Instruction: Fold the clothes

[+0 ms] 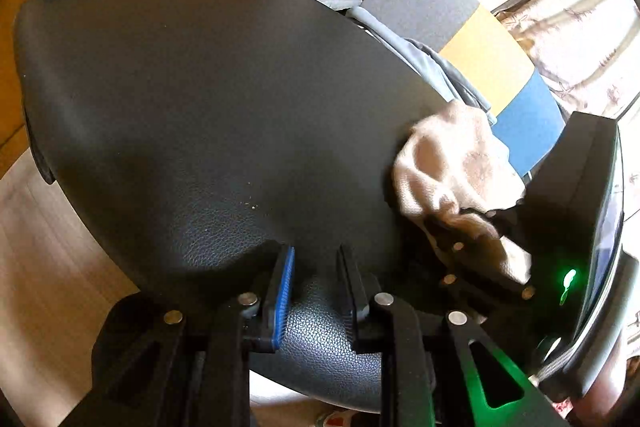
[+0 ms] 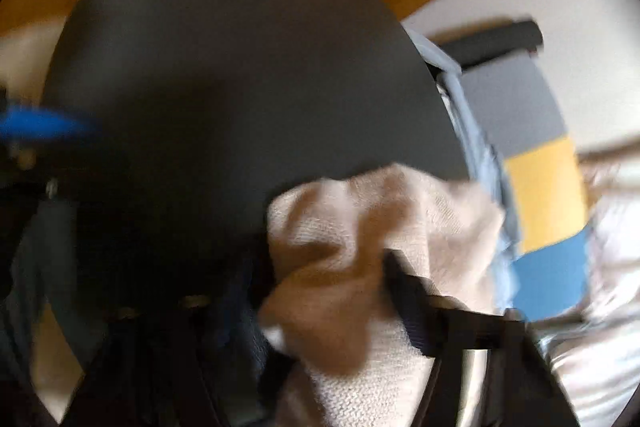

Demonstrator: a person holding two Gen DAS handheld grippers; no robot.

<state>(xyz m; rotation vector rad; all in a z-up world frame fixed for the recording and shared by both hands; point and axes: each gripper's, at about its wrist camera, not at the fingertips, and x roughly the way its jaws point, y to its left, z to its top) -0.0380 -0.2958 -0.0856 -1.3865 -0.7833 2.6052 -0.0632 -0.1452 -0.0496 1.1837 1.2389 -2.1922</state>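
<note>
The small beige knit garment, bunched at the right edge of the black leather-look tabletop, looks light and floppy, so I'd grab hems or corners; right tool is clamped on it, left tool hangs open, empty.

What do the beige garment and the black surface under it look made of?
Beige garment: soft knit, probably cotton or wool blend; fine ribbed weave shows, matte. Black surface: likely faux leather or vinyl; pebbled grain and a dull sheen near the left gripper.
</note>
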